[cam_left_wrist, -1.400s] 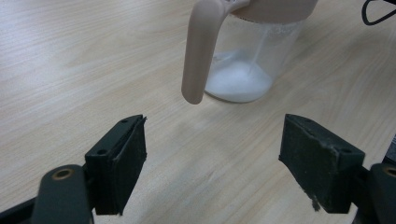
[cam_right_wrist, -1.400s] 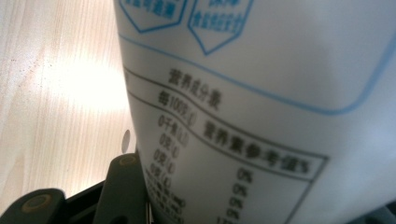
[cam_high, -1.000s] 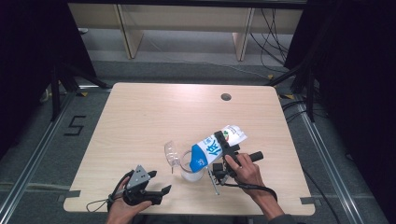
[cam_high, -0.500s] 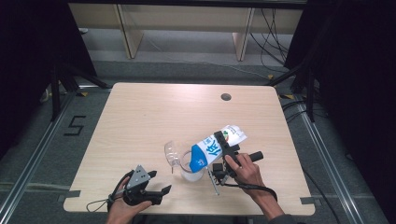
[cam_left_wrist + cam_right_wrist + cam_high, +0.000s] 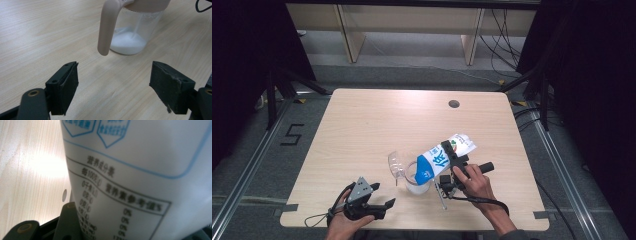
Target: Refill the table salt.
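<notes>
A blue and white milk carton [image 5: 443,156] is tipped down to the left, its blue end over a clear jug [image 5: 417,183] at the table's front middle. My right gripper [image 5: 453,161] is shut on the carton's middle. In the right gripper view the carton's printed side [image 5: 140,170] is close up, with one black jaw against its lower left. The jug [image 5: 130,37] has a beige handle [image 5: 104,30] and a little white liquid at the bottom. My left gripper [image 5: 113,90] rests near the front edge, left of the jug, jaws wide apart and empty.
The wooden table [image 5: 362,125] has a round cable hole [image 5: 454,104] at the back right. A cable trails from each gripper near the front edge. Beyond the table stand shelf legs and loose floor cables.
</notes>
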Demonstrator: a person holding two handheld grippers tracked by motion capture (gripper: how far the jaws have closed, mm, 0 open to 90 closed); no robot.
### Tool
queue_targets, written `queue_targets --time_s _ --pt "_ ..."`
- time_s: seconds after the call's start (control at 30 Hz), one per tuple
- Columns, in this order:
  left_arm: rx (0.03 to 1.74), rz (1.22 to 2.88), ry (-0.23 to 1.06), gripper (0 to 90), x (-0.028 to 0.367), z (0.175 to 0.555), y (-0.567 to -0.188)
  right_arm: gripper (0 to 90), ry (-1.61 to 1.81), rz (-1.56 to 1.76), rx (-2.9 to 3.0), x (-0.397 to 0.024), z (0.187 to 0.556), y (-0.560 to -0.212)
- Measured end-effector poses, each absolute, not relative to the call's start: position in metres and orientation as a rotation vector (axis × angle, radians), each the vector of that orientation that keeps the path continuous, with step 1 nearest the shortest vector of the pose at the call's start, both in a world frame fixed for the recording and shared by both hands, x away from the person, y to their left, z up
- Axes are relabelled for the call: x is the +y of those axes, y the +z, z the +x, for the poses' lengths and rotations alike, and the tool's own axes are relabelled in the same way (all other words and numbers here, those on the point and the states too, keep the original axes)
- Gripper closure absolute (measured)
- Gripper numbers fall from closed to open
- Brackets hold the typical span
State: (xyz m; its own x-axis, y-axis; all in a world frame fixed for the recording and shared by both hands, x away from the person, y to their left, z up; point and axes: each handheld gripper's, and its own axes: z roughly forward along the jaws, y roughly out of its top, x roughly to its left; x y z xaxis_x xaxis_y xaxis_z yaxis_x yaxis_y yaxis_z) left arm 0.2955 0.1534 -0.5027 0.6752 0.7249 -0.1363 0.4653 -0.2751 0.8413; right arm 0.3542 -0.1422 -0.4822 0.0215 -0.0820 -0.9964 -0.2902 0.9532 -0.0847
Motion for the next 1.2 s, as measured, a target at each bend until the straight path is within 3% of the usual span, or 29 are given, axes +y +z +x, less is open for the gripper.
queue_targets --time_s 1.2 --pt "0.923 1.932 0.343 22.2 0.1533 0.2957 -0.5027 57.1 0.145 -0.306 1.536 -0.1422 0.3567 -0.4790"
